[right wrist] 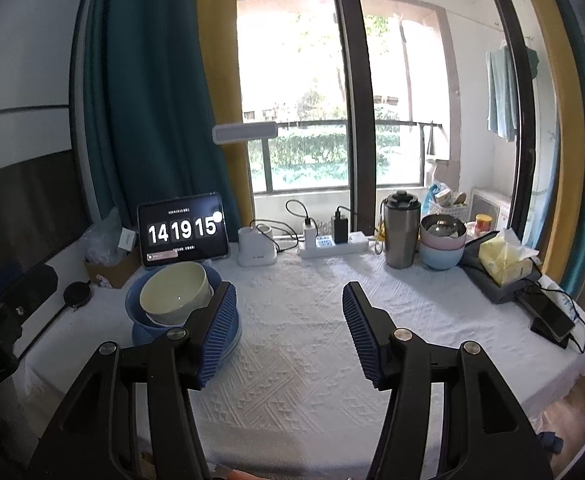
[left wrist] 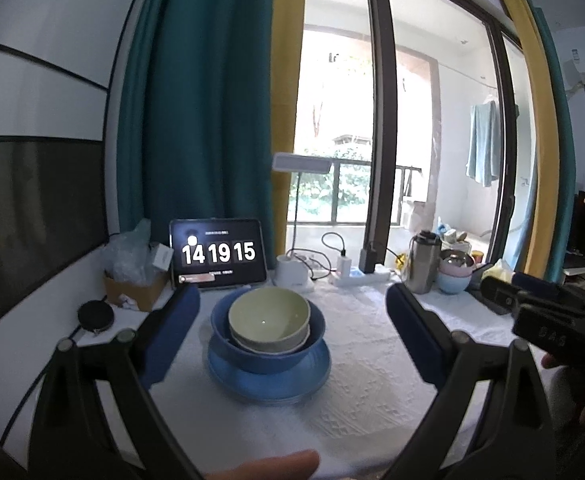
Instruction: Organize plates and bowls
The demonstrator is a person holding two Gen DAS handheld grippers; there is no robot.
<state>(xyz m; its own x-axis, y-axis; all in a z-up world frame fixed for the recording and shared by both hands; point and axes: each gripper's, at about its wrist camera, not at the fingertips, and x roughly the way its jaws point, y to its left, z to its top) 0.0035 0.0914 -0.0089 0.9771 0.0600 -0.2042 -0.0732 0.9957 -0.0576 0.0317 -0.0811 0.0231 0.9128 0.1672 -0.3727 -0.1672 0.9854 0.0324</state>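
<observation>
Stack built: pale green bowl nested in blue bowl on blue plate, table centre-left. Left gripper and right gripper: jaws apart, empty. Pink and blue bowls at far edge possibly left; stacking looks mostly done.

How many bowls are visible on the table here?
4: a pale green ceramic bowl nested in a dark blue bowl at left, and a pink bowl stacked on a light blue bowl by the window. More may be hidden within the stacks.
</observation>
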